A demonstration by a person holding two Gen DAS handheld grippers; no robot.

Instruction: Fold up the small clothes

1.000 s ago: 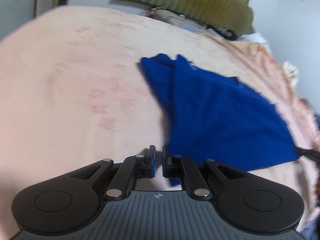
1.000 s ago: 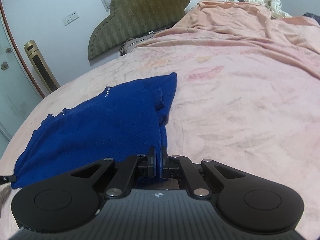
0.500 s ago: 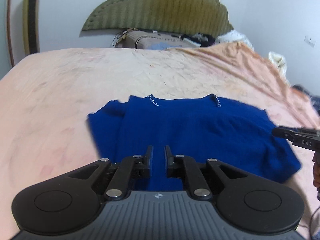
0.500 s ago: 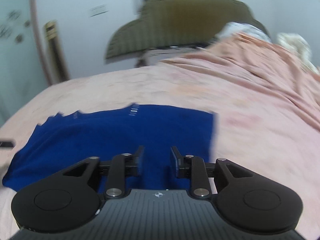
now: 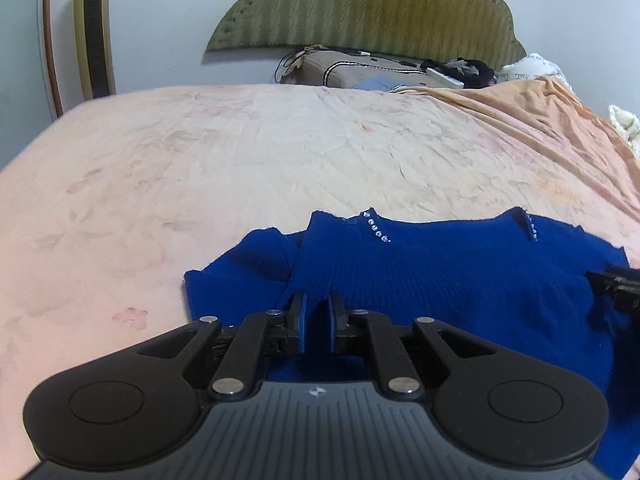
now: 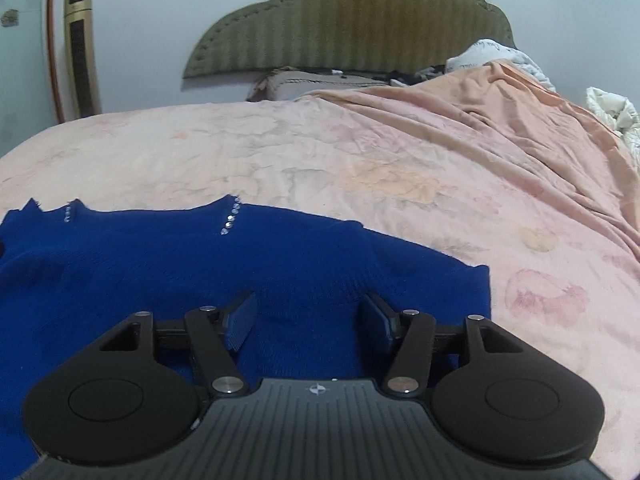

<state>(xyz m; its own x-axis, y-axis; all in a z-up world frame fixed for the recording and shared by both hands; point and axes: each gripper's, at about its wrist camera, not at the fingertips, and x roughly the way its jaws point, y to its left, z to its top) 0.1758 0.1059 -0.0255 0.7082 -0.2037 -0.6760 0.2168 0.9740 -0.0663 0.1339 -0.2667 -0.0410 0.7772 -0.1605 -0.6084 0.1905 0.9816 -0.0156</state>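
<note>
A blue knitted top (image 5: 460, 276) lies spread flat on a bed covered by a pale pink floral sheet (image 5: 240, 168), its neckline turned toward the green padded headboard (image 5: 372, 4) and its hem toward the cameras. Two short rows of small clear stones (image 5: 376, 230) mark the neckline at either shoulder. On the side of the top away from the orange blanket, one sleeve (image 5: 236, 280) is folded in beside the body.

The left gripper (image 5: 317, 322) hangs over the hem on that side of the top, its jaws drawn nearly together with only a narrow slit between the blue pads; nothing is caught in them. The right gripper (image 6: 307, 320) hangs over the hem toward the other edge of the top. Its jaws have just been opening and now stand wide apart, the knit visible below the gap but not pinched by either pad. Its dark tip also shows at the edge of the left wrist view.

Beyond the top, an orange blanket (image 6: 500, 120) is heaped along the far side of the bed. Pillows and dark clutter sit under the headboard, and a gold tower fan (image 6: 80, 48) stands against the wall.
</note>
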